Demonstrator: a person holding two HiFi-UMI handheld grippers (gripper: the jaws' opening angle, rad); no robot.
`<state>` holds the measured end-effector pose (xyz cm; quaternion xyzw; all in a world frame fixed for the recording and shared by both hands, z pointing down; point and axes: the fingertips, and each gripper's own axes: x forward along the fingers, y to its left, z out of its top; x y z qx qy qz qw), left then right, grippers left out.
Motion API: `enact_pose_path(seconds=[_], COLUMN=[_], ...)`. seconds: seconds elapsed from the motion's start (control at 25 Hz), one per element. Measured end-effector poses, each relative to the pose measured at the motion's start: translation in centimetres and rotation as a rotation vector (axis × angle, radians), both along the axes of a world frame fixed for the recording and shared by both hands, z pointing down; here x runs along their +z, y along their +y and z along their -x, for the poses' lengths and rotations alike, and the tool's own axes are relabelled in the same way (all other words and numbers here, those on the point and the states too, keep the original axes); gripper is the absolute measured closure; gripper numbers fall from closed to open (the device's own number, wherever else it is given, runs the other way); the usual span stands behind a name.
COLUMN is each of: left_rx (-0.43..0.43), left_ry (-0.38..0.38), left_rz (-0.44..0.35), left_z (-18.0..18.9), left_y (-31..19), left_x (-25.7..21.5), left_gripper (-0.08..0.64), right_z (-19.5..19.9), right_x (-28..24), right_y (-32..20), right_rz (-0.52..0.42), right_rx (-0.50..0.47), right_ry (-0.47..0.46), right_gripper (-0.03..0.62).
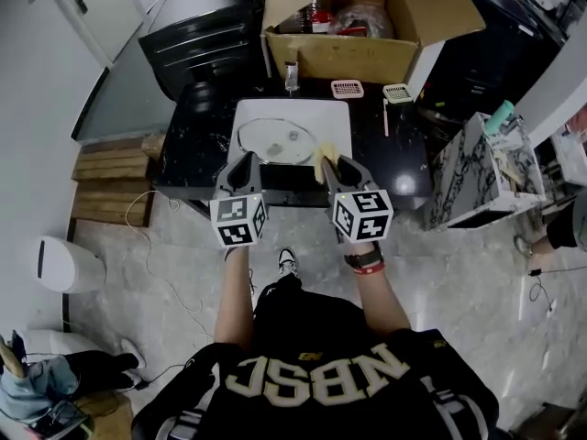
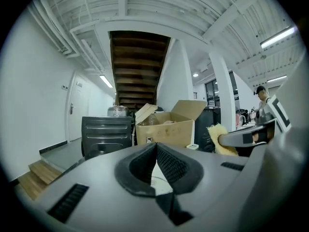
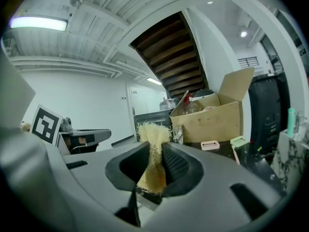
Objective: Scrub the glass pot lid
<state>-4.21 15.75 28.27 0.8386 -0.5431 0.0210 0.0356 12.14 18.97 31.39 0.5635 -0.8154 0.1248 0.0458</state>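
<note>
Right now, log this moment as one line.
left gripper: shut, empty | right gripper: shut on yellow scrubber | glass pot lid: flat in white basin | scrubber-lid contact: cannot tell

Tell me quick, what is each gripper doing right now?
Left gripper: closed, holding nothing.
Right gripper: closed on the yellow scrubber.

- Left gripper (image 1: pixel 245 162): held out ahead of the body, pointing forward; fingers (image 2: pixel 172 166) closed together, nothing between them.
- Right gripper (image 1: pixel 336 165): level with the left and near it, not touching; fingers (image 3: pixel 176 166) clamped on a yellow scrub pad (image 3: pixel 153 138), which sticks out past the tips.
- Left forearm (image 1: pixel 237 291): bare, stretched forward.
- Right forearm (image 1: pixel 382 299): bare, stretched forward; dark band (image 1: pixel 366 260) at the wrist.
</note>
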Motion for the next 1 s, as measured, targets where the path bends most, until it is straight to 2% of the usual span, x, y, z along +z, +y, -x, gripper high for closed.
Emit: enact_pose_path(seconds=[0.28,0.48,0.72,0.84,1.0], left_rx=[-0.017,0.013,0.012,0.020,0.011], left_ry=[0.018,0.019,0.016,0.000,-0.017], left_rz=[0.092,0.226,0.424,0.518,0.647], left_z=[3.8,5.7,7.1,6.8,6.4], left_y=[-10.0,-14.1,-16.2,-17.0,-18.2], left_x=[3.6,8.5,14.7,17.2,20.2], left_gripper=[0.545,0.543,0.540,0.442,0.417], right_z=[3.8,6.9,8.1,8.3,8.6], right_x=[1.9,3.5,8.1,9.6,11.4], right_y=[-10.6,-15.7,-18.7,-20.7,-23.7], right_rz=[0.054,0.073,0.178,0.208,0.251], right_rx=[-0.036,-0.070,-0.098,-0.124,-0.173], right_ry=[0.022,0.033,0.028,0.025,0.017], right_gripper=[0.514,0.514,0.514,0.514,0.514])
